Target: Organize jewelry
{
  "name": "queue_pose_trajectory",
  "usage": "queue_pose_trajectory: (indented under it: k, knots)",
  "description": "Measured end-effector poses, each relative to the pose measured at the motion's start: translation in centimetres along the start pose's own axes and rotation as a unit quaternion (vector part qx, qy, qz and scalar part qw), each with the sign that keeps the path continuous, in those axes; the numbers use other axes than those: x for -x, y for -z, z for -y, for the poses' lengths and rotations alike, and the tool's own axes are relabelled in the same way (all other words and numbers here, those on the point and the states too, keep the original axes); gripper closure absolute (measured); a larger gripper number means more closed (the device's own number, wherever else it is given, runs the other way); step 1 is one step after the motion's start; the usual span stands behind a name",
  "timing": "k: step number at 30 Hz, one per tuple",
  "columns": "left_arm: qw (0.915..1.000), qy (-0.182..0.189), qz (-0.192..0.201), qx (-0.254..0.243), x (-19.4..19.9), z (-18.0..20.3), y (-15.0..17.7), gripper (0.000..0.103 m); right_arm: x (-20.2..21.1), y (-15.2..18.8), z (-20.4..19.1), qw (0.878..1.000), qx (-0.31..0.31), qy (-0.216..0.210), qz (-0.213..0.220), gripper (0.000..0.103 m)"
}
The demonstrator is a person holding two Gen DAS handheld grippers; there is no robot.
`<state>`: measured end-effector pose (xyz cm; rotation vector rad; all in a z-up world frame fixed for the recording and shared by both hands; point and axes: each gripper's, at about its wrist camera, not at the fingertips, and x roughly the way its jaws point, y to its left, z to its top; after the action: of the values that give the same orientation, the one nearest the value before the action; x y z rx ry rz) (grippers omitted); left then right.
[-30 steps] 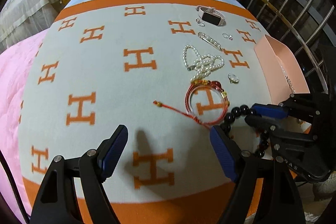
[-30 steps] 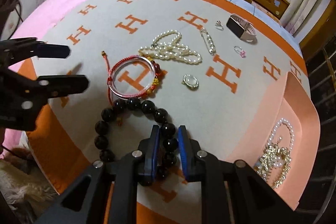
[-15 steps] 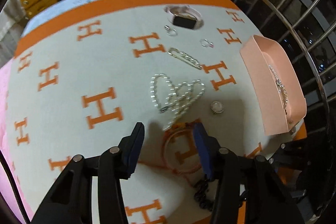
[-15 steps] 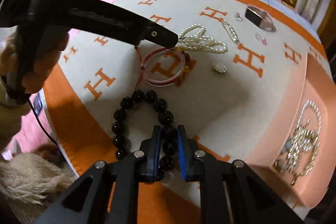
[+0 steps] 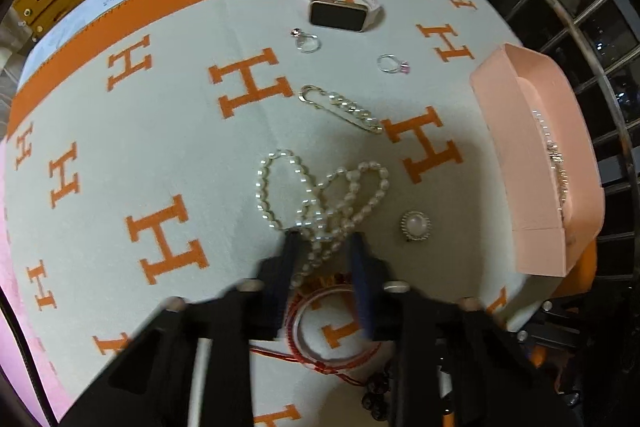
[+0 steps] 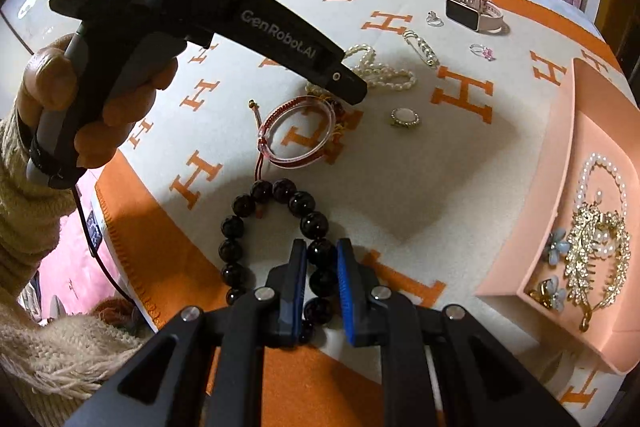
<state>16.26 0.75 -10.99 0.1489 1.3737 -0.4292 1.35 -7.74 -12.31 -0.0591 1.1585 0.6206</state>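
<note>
Closing around the pearl necklace [image 5: 320, 195], the left tool [image 5: 323, 259] has its jaws drawing in over the near strand, which lies between them at the middle of the blanket-covered bed [image 5: 160, 131]; whether the pads already bite cannot be told. The right tool [image 6: 322, 259] pinches the black bead bracelet [image 6: 276, 223] at the near edge. Both pickups look under way. Next, each piece likely needs lifting clear and carrying right to the pink tray [image 6: 560, 163], minding the red bangle [image 6: 298, 135] touching the pearls.
</note>
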Motion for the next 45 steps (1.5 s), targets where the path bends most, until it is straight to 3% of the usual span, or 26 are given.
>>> queue_pose_trajectory:
  k: [6, 11, 17, 25, 30, 39, 45]
  knots:
    - [0.9996, 0.016, 0.003, 0.023, 0.4, -0.4, 0.0, 0.1, 0.0, -0.2, 0.8, 1.0, -0.02, -0.014, 0.007, 0.088]
    - [0.9974, 0.041, 0.046, 0.037, 4.1, -0.1, 0.6, 0.1, 1.5, -0.6, 0.6, 0.999, -0.02, -0.016, 0.032, 0.088]
    - [0.9911, 0.062, 0.11, 0.042, 9.9, 1.4, 1.1, 0.1, 6.5, -1.6, 0.4, 0.993, -0.035, -0.045, 0.105, 0.088]
    - [0.9773, 0.083, 0.195, 0.003, 17.8, 5.9, 1.2, 0.1, 15.9, -1.8, 2.0, 0.966, -0.079, -0.018, 0.244, 0.088]
    - [0.9679, 0.104, 0.228, -0.023, 20.6, 9.7, 0.8, 0.1, 18.9, -0.6, 4.9, 0.947, -0.134, 0.001, 0.291, 0.088]
    - [0.9565, 0.12, 0.259, -0.061, 23.1, 15.4, -0.7, 0.1, 18.6, 2.2, 10.2, 0.932, -0.213, 0.06, 0.288, 0.088]
    - [0.9582, 0.111, 0.255, -0.068, 21.7, 17.6, -2.3, 0.1, 16.6, 3.3, 12.8, 0.933, -0.243, 0.05, 0.26, 0.088]
